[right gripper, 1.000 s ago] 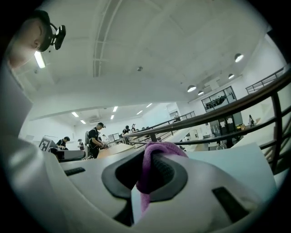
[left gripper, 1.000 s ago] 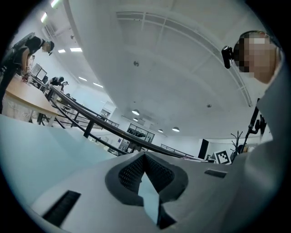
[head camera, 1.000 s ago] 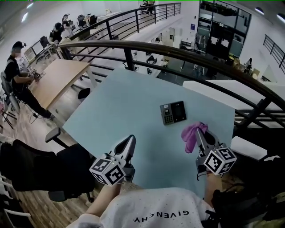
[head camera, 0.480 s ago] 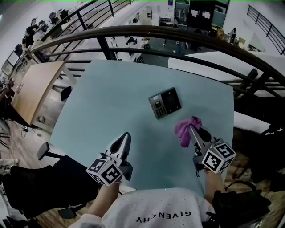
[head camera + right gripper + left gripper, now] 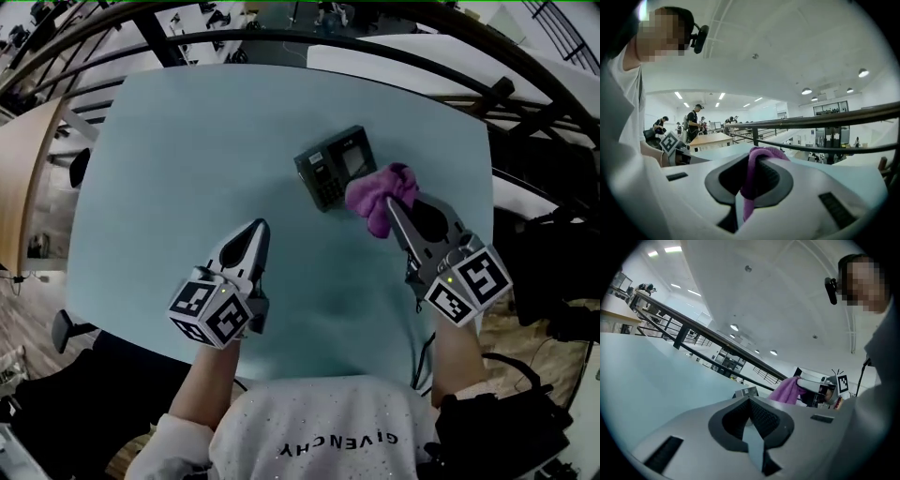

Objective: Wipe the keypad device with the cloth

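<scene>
Head view: cloth (image 5: 373, 190) in right tongs (image 5: 390, 204)

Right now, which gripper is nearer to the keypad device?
Right. The right gripper, holding the cloth, is just right of the keypad device; the left gripper, shut and empty, is farther back, toward the person.

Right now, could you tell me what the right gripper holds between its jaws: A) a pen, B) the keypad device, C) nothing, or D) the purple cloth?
D: the right gripper has its jaws shut on the purple cloth, which overlaps the edge of the keypad device in the head view.
</scene>
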Tool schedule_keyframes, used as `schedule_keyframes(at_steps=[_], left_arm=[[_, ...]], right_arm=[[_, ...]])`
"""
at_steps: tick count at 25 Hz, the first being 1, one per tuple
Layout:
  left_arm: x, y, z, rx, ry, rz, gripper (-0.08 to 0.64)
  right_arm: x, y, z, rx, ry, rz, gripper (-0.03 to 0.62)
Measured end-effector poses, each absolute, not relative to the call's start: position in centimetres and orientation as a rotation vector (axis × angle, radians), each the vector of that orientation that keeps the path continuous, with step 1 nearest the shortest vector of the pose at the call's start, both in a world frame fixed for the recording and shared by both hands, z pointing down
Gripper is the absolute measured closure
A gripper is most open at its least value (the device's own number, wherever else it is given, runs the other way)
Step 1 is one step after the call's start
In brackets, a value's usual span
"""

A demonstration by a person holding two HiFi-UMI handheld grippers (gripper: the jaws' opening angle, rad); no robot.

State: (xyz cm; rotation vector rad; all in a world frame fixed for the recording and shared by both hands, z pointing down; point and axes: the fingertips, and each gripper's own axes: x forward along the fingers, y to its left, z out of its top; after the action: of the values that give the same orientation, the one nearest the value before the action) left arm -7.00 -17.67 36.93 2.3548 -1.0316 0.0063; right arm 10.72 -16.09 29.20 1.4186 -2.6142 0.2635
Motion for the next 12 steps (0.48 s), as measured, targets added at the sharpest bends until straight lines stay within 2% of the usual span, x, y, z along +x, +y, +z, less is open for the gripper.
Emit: schedule_keyframes(at_steps=[12], left_arm=[[-4.9,-20.3,40.0,2.337,-1.029,-0.021,0.555]], right_arm=[[3.3,-22.4,35.1,1.253,-2.486,0.032,0.566]])
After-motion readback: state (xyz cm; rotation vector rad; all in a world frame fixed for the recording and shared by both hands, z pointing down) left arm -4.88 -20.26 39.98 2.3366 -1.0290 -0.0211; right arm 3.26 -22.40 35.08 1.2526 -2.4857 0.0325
